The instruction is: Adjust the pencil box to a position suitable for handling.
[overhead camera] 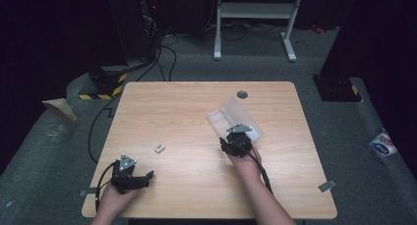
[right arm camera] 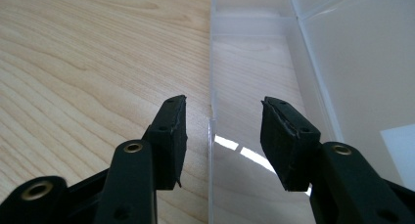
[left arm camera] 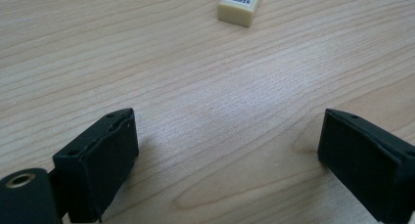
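my right fingers [right arm camera: 222,136] stand half open, straddling the near wall of the clear plastic box [right arm camera: 274,62], right of centre on the counter [overhead camera: 196,112]. my left fingers [left arm camera: 227,160] rest wide open, near left, holding nothing, the eraser [left arm camera: 240,4] just beyond.

Worktop [overhead camera: 196,112] evenly lit from overhead, room beyond it dark and grainy. Soft shadows pool beside the left tongs [left arm camera: 225,150]. Glare streaks the clear box [right arm camera: 254,62] between the right tongs [right arm camera: 222,131]; near edges blur.

Left gripper [overhead camera: 146,176] low, fingers wide apart; right gripper [overhead camera: 239,136] fingers half parted, forearm extended.
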`<action>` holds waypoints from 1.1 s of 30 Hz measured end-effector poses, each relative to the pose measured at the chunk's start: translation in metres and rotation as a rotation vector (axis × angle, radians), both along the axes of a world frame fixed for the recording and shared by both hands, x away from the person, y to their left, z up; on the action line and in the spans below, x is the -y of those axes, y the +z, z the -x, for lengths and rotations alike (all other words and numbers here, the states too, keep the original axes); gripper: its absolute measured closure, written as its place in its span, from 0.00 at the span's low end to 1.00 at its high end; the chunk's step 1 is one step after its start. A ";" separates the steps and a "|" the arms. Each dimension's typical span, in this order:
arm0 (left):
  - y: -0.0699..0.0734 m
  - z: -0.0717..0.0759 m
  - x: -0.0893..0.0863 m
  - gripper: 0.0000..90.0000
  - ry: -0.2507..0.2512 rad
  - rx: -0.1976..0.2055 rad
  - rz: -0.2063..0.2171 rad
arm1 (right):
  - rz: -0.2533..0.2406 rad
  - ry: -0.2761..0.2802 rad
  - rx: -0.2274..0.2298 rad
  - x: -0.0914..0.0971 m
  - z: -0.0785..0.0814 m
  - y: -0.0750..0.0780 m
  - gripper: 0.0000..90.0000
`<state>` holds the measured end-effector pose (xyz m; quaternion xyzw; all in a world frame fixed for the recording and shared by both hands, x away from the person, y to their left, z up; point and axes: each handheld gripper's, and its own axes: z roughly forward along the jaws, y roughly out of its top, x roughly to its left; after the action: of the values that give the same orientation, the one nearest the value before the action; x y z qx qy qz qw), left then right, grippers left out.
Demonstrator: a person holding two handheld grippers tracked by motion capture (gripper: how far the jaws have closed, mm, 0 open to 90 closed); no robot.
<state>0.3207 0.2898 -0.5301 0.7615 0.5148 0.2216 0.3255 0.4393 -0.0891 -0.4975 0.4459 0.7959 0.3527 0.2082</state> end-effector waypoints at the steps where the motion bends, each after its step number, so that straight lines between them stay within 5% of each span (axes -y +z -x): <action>1: 0.000 0.000 0.000 0.09 0.000 0.000 0.000 | 0.006 0.003 -0.003 -0.001 0.000 -0.001 0.59; 10: 0.000 0.000 0.000 0.09 0.000 -0.001 0.003 | 0.011 0.029 -0.054 0.002 0.009 -0.008 0.73; 26: 0.000 0.000 0.000 0.09 0.000 0.000 0.002 | 0.033 0.032 -0.035 0.008 0.022 -0.016 0.96; 33: 0.000 0.000 0.000 0.09 0.001 0.000 0.002 | 0.034 0.051 -0.023 0.013 0.031 -0.017 0.97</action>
<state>0.3204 0.2896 -0.5301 0.7610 0.5153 0.2213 0.3262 0.4079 -0.1020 -0.5147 0.4257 0.8154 0.3391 0.1976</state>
